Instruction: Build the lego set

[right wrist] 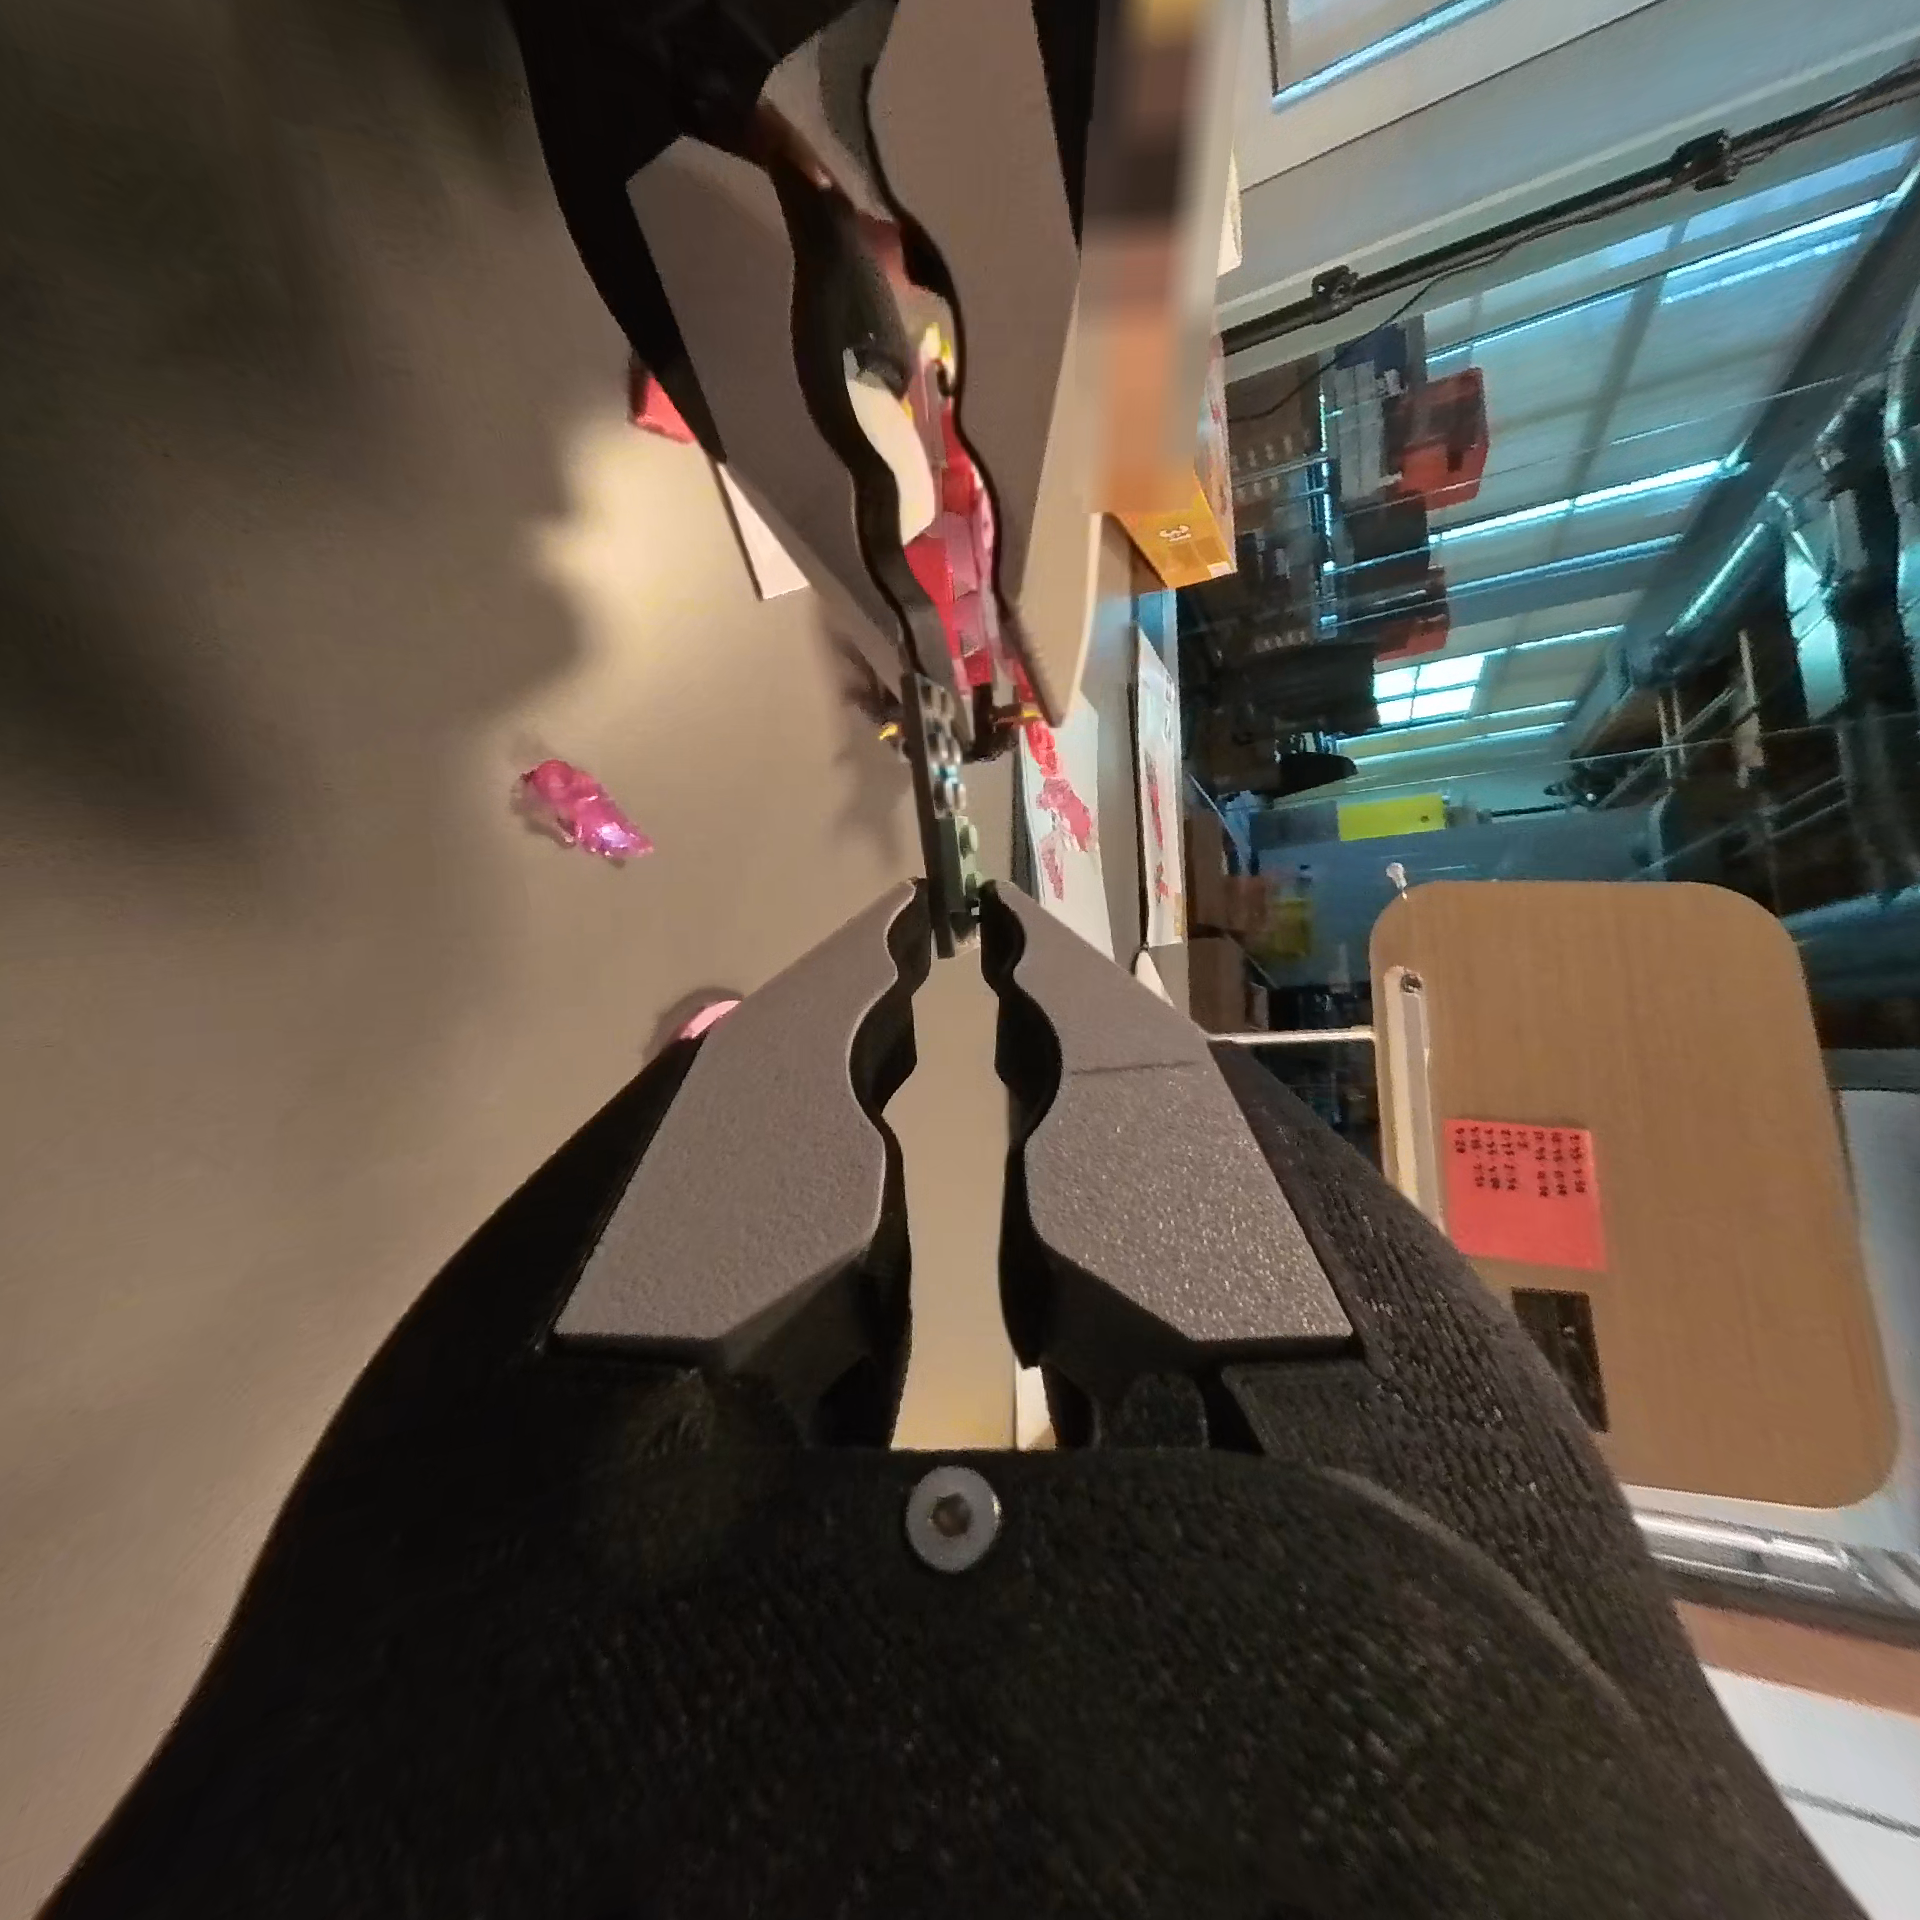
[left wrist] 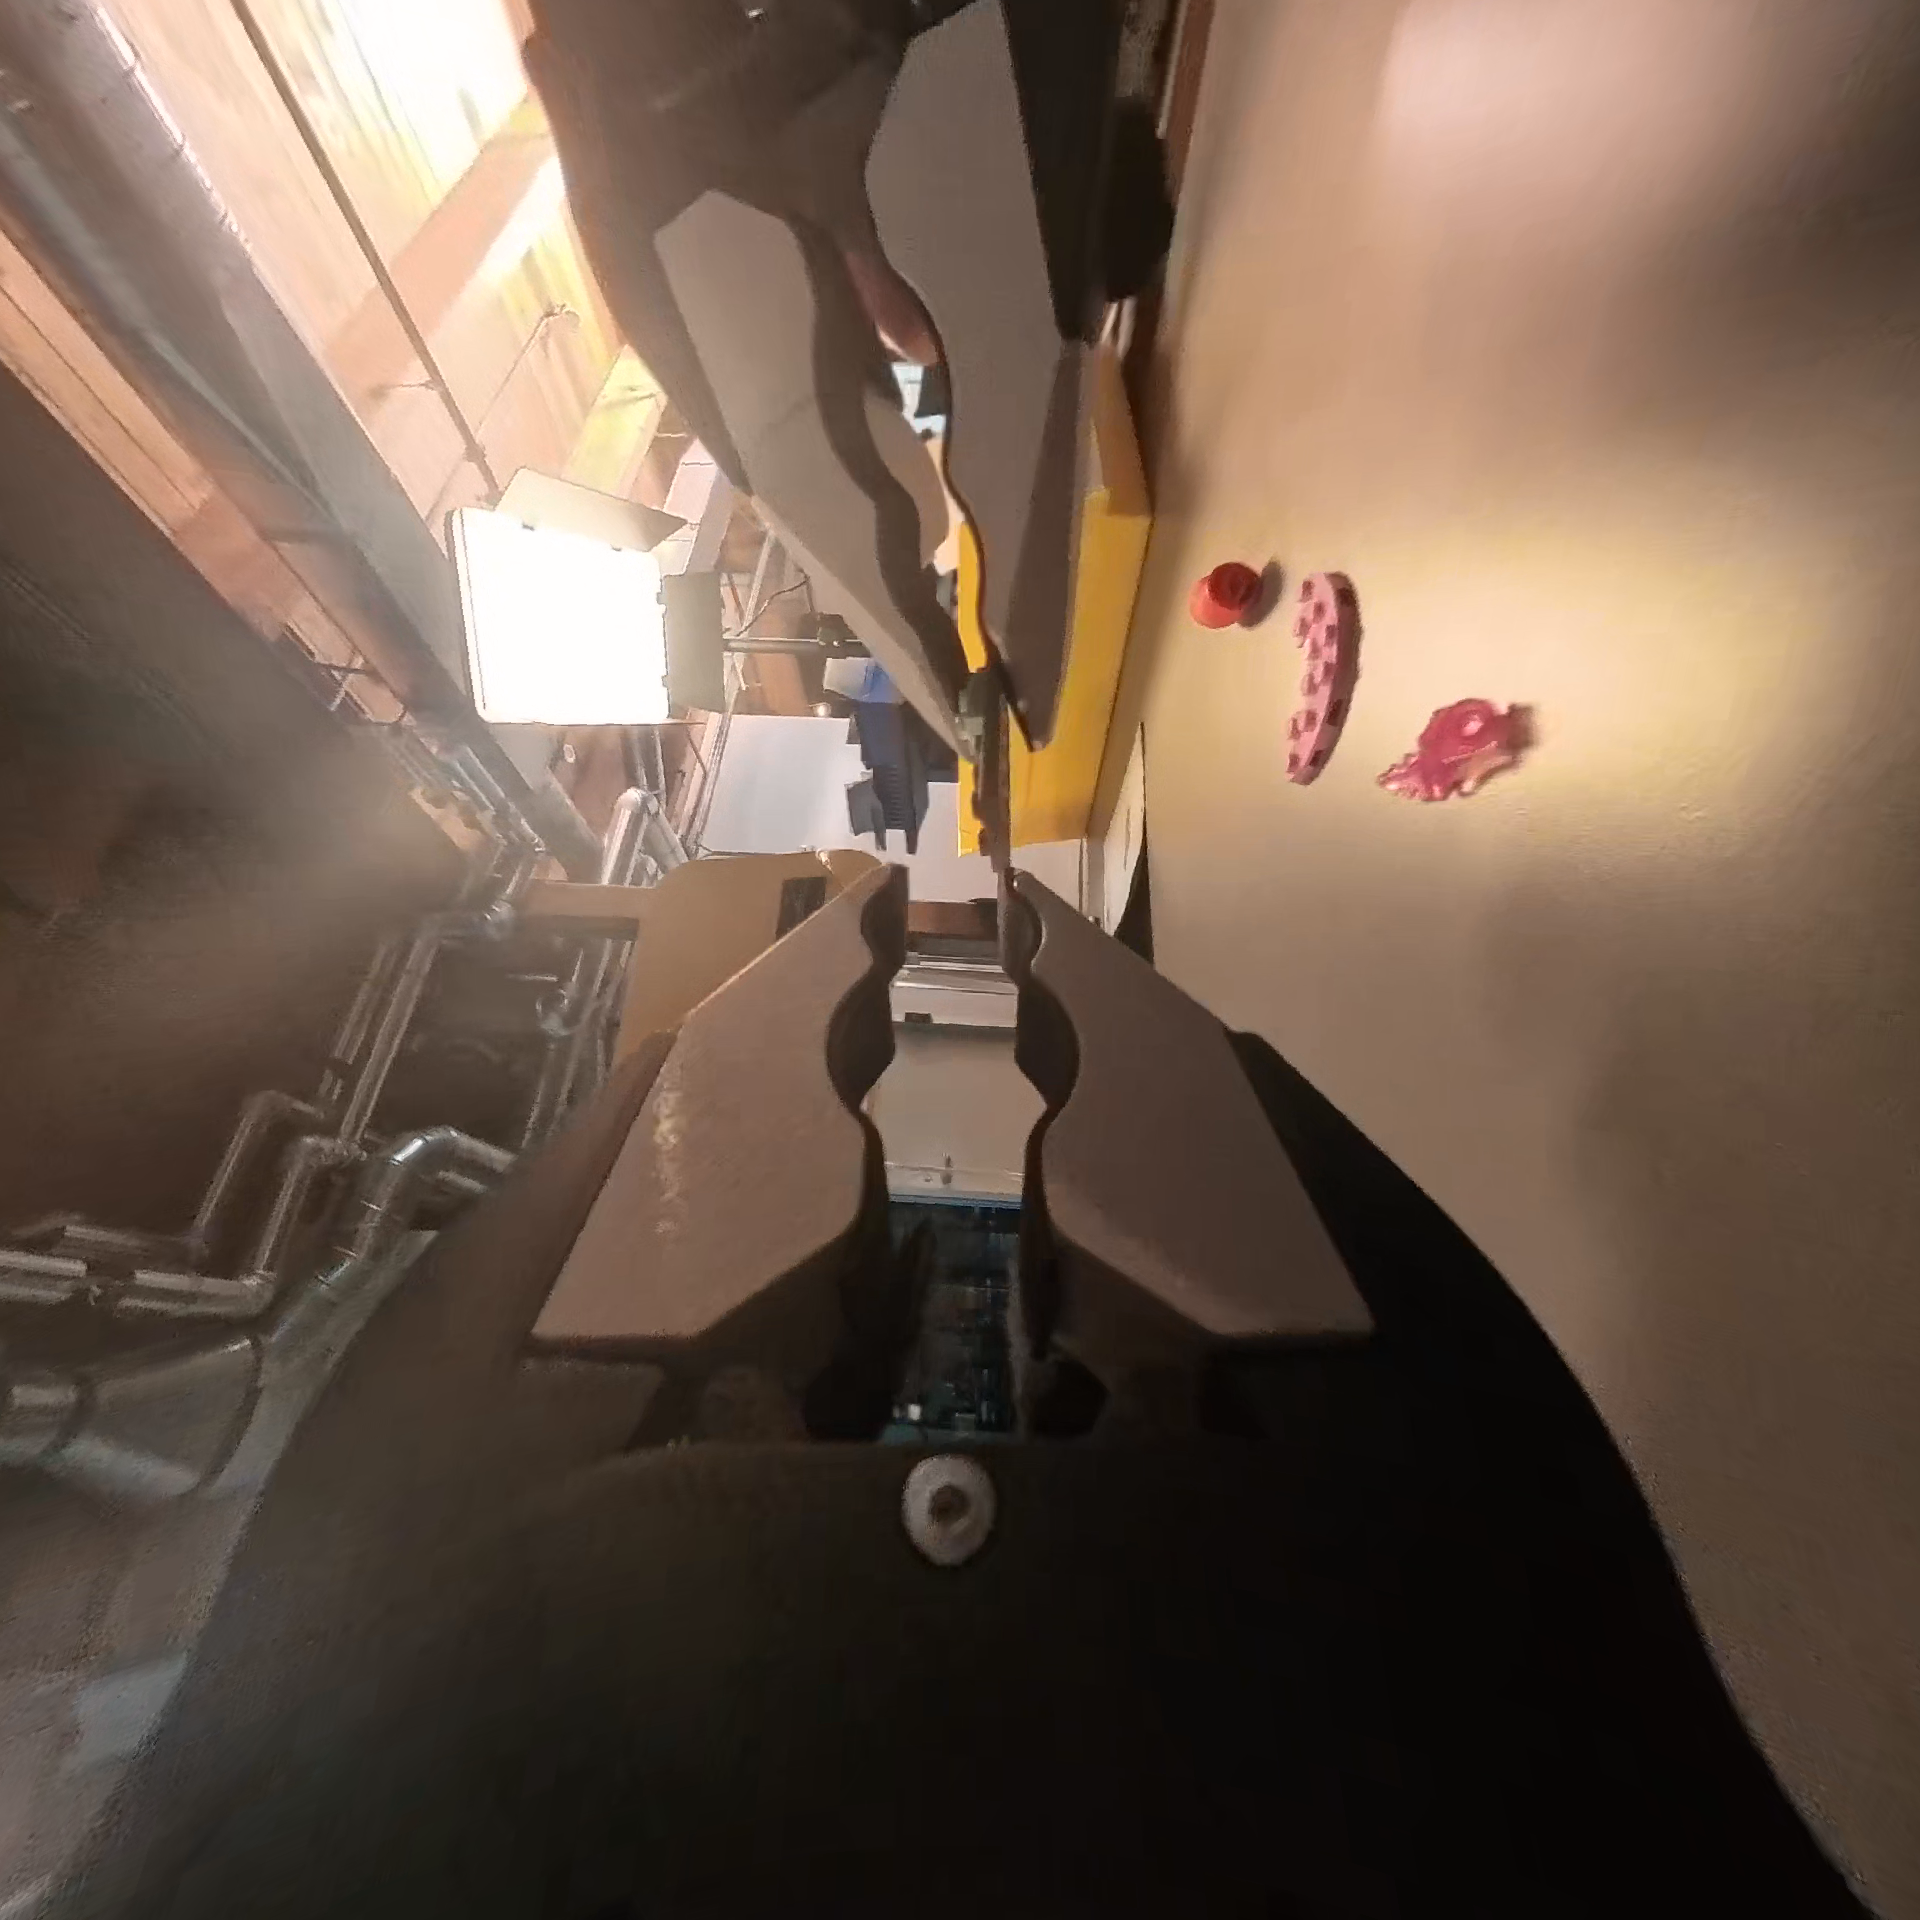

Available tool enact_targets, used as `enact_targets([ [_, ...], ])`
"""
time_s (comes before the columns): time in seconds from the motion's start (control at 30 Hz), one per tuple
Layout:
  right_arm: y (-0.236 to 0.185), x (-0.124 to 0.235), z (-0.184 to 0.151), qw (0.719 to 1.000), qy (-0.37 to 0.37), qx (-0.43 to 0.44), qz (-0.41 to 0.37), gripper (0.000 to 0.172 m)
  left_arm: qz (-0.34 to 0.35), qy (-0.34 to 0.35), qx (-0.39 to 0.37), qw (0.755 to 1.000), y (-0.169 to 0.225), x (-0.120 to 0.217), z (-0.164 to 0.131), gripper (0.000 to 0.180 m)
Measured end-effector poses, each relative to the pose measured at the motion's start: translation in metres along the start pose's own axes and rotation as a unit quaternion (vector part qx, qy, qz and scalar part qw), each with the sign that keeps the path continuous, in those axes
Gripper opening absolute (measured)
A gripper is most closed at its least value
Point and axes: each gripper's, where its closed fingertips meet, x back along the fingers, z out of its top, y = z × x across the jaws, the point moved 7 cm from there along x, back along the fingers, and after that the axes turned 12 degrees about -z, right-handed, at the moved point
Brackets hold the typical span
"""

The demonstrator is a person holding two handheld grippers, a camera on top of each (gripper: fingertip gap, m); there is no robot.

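While the right gripper [right wrist: 951, 914] pinches the near end of a dark grey studded plate [right wrist: 940, 790] between its tips, the plate's far end joins a red brick model [right wrist: 961, 561] clamped in the left gripper [right wrist: 992, 717]; in its own view the left gripper [left wrist: 956, 883] shows tips slightly parted; a pink curved piece [left wrist: 1322, 675], red cap [left wrist: 1226, 597] and magenta piece [left wrist: 1460, 764] lie on the table [left wrist: 1558, 1039] to the right.

My two grippers look alike: each has a textured black housing with one silver hex screw [right wrist: 948, 1519] at its centre. From it run two flat grey fingers [right wrist: 748, 1164] with angular outer plates, and the jaws are lined with wavy black pads [left wrist: 862, 997].
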Motion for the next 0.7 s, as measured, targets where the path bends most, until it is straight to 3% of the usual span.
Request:
enact_targets([
  [0.13, 0.002, 0.003, 0.0, 1.0, 0.004, -0.017, 0.0, 0.006, -0.003, 0.004, 0.021, 1.0, 0.0, -0.002, 0.001, 0.014],
  [0.23, 0.007, 0.005, 0.002, 0.999, 0.015, -0.038, -0.01, 0.006, -0.012, 0.009, 0.035, 0.999, 0.0, -0.003, 0.002, 0.022],
  [0.4, 0.013, 0.006, 0.005, 0.998, 0.028, -0.052, -0.009, 0.006, 0.021, 0.046, 0.044, 0.998, -0.008, 0.006, 0.01, 0.005],
  [0.7, 0.009, -0.001, 0.002, 0.994, 0.005, -0.105, -0.008, 0.008, -0.005, 0.033, 0.034, 0.999, -0.007, 0.006, 0.011, 0.004],
])
